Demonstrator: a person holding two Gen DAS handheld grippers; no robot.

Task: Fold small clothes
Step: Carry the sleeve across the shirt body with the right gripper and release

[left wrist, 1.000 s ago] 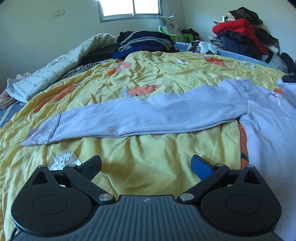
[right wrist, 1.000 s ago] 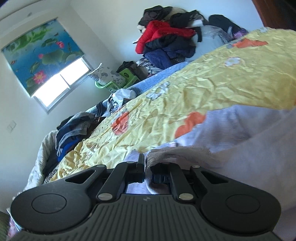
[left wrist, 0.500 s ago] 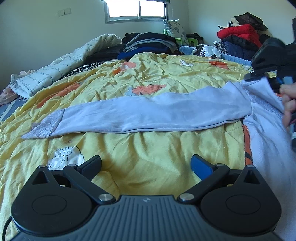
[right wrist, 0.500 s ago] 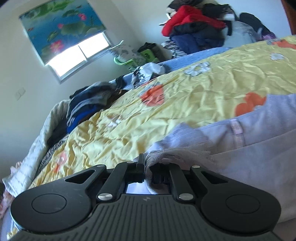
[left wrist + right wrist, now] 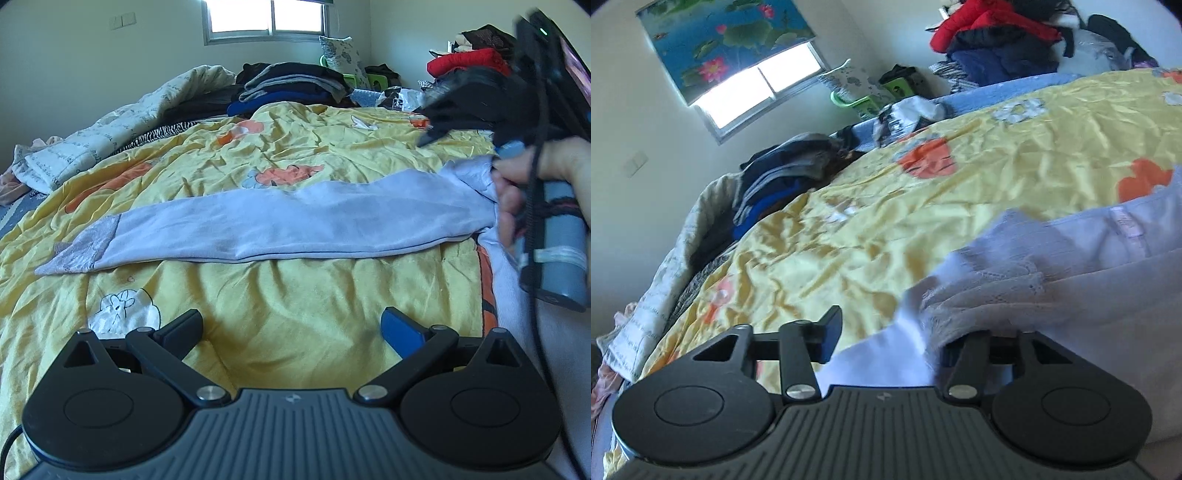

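Note:
A pale lilac long-sleeved top (image 5: 280,225) lies on the yellow flowered bedspread (image 5: 280,295). One sleeve stretches left, ending in a lace cuff (image 5: 83,251). My left gripper (image 5: 291,326) is open and empty, low over the bedspread in front of the sleeve. In the left wrist view, the right gripper (image 5: 476,122) hovers at the top's shoulder on the right. In the right wrist view my right gripper (image 5: 905,332) is open, with a lace-edged fold of the top (image 5: 990,291) draped over its right finger.
A stack of dark folded clothes (image 5: 291,85) and a rolled quilt (image 5: 122,125) lie at the bed's far side. A pile of red and dark clothing (image 5: 469,62) sits at the back right. A window (image 5: 266,14) is behind.
My right gripper was shut on the lace-edged fold and has now opened. It also moved left over the top. My left gripper stayed open and shifted slightly.

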